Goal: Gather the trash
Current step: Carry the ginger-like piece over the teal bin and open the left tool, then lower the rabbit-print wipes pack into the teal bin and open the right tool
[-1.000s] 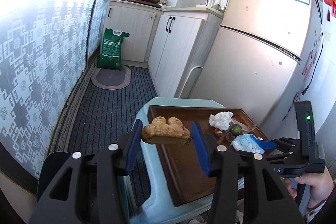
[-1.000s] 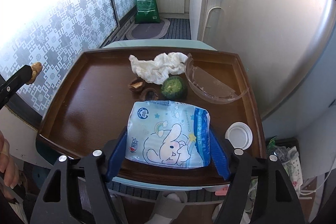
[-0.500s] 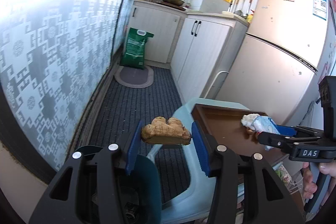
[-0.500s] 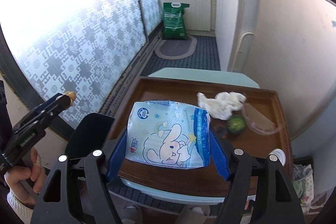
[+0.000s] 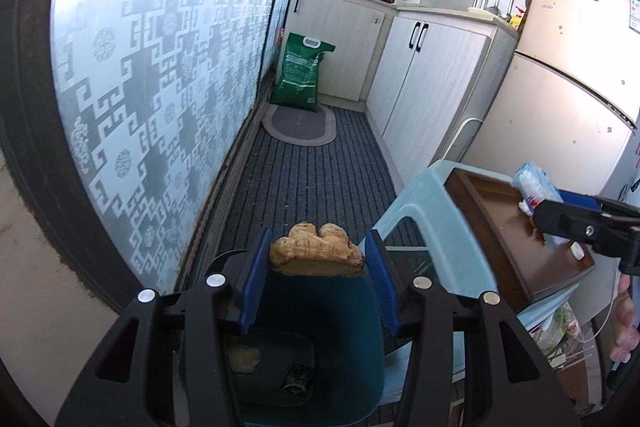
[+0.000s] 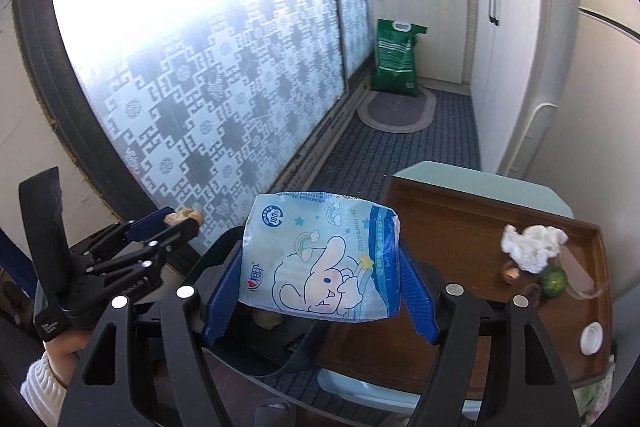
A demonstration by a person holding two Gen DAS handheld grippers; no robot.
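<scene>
My left gripper is shut on a knobbly piece of ginger, held above the dark teal trash bin on the floor. Scraps lie at the bin's bottom. My right gripper is shut on a blue tissue pack with a cartoon rabbit, just left of the brown tray and over the bin's rim. In the right wrist view the left gripper shows at the left with the ginger. On the tray lie a crumpled white tissue, a green round piece and a white cap.
The tray rests on a light blue plastic stool. A patterned frosted glass door runs along the left. A green sack, an oval mat, white cabinets and a fridge line the narrow carpeted kitchen.
Both grippers swung left away from the tray, carrying the ginger and the tissue pack. The bin has come under the left gripper and below the right one.
</scene>
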